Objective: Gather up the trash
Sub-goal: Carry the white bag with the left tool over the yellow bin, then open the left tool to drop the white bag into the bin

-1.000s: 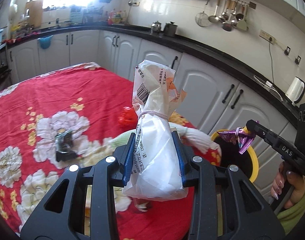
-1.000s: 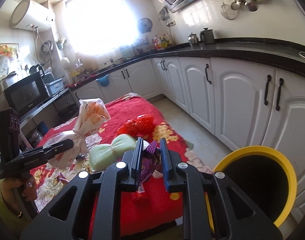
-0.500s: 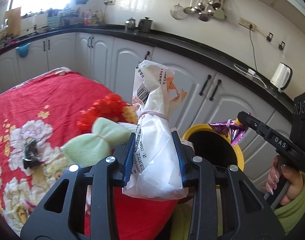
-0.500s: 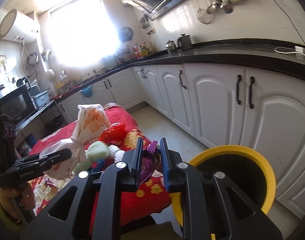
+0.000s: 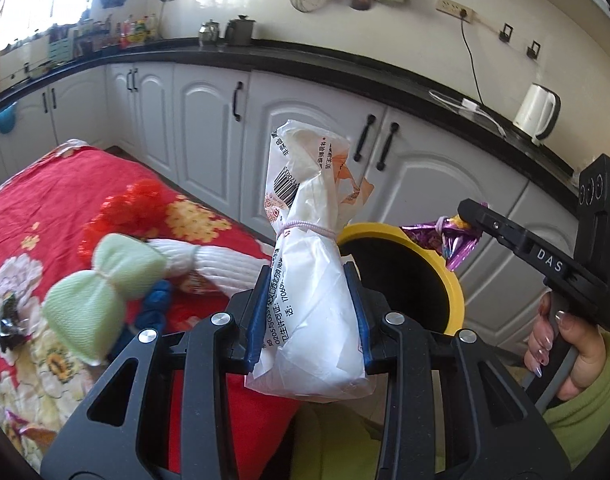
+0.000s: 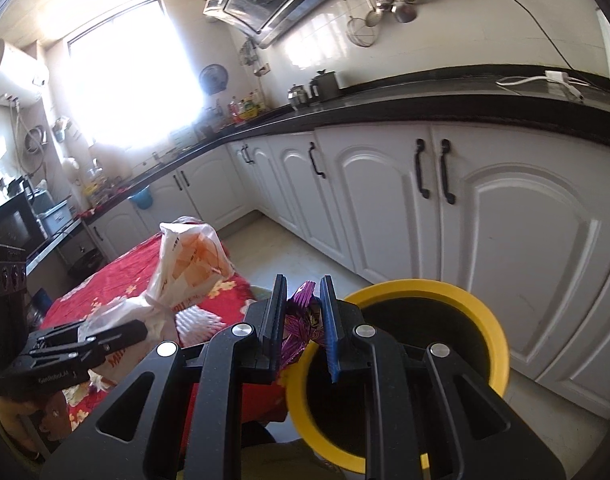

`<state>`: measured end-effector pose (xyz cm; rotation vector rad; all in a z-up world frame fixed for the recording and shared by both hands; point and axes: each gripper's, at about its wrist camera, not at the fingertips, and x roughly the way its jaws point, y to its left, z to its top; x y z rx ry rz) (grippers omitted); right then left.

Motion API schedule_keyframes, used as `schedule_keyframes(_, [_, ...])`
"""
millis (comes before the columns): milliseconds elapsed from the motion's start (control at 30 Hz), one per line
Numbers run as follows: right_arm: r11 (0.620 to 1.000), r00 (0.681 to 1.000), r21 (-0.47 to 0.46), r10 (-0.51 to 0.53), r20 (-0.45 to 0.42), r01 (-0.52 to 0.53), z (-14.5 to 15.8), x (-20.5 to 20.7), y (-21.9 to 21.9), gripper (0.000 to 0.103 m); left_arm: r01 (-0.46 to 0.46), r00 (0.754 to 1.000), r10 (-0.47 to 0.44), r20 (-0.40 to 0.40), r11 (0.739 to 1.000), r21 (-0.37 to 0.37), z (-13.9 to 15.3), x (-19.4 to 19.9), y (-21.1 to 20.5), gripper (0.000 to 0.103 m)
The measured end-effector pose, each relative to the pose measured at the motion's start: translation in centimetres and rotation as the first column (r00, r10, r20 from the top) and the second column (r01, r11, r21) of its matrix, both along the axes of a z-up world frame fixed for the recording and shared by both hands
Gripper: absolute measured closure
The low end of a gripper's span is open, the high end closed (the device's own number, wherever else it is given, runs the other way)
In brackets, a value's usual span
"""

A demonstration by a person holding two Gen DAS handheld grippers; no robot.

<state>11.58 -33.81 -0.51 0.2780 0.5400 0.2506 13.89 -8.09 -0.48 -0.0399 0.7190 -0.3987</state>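
Observation:
My left gripper [image 5: 307, 276] is shut on a white plastic bag [image 5: 309, 248] tied with a pale band, held upright beside the table edge; the same bag [image 6: 189, 256] shows at the left of the right wrist view. My right gripper [image 6: 303, 292] is shut on a crumpled purple foil wrapper [image 6: 301, 320]. The wrapper [image 5: 445, 236] hangs over the near rim of a yellow-rimmed black bin [image 5: 385, 232] standing on the floor in front of the cabinets. The bin's rim [image 6: 493, 336] lies just right of my right fingers.
The table with a red floral cloth [image 5: 65, 184] sits left of the bin. On it lie a pale green bow-shaped cloth [image 5: 101, 292], a red mesh piece [image 5: 133, 208], a white knitted piece [image 5: 225, 264] and a dark wrapper [image 5: 9, 316]. White cabinets [image 5: 305, 120] run behind.
Both grippers have swung right, away from the table toward the bin, each keeping its load. The purple wrapper is now over the bin's rim and the bin looks nearer.

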Motion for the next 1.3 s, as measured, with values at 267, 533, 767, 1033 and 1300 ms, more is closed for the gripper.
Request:
schedule_keyframes(267, [0.999, 0.998, 0.008, -0.052, -0.028, 0.053, -1.4, 0.2, -2.2, 0.086, 0.065, 0.996, -0.064, -0.062, 0.998, 0.009, -2.0, 0.9, -3.3, 0.075])
schedule_keyframes(533, [0.996, 0.994, 0.023, -0.08, -0.07, 0.082, -3.1, 0.6, -3.7, 0.086, 0.119, 0.985, -0.116, -0.128, 0.993, 0.019, -4.0, 2.0, -6.8, 0.075])
schedule_keyframes(767, [0.994, 0.99, 0.032, -0.097, -0.104, 0.101, -4.3, 0.8, -4.7, 0.086, 0.149, 0.975, -0.14, -0.171, 0.988, 0.036, -5.9, 3.7, -9.7, 0.075])
schedule_keyframes(1033, [0.991, 0.984, 0.059, -0.108, -0.143, 0.118, -5.2, 1.3, -5.5, 0.083, 0.162, 0.97, -0.151, -0.191, 0.986, 0.046, -7.2, 5.5, -11.4, 0.073])
schedule_keyframes(1300, [0.988, 0.979, 0.05, -0.14, -0.148, 0.149, -5.3, 1.1, -5.7, 0.055, 0.117, 0.975, -0.109, -0.192, 0.993, 0.028, -7.8, 6.1, -10.4, 0.032])
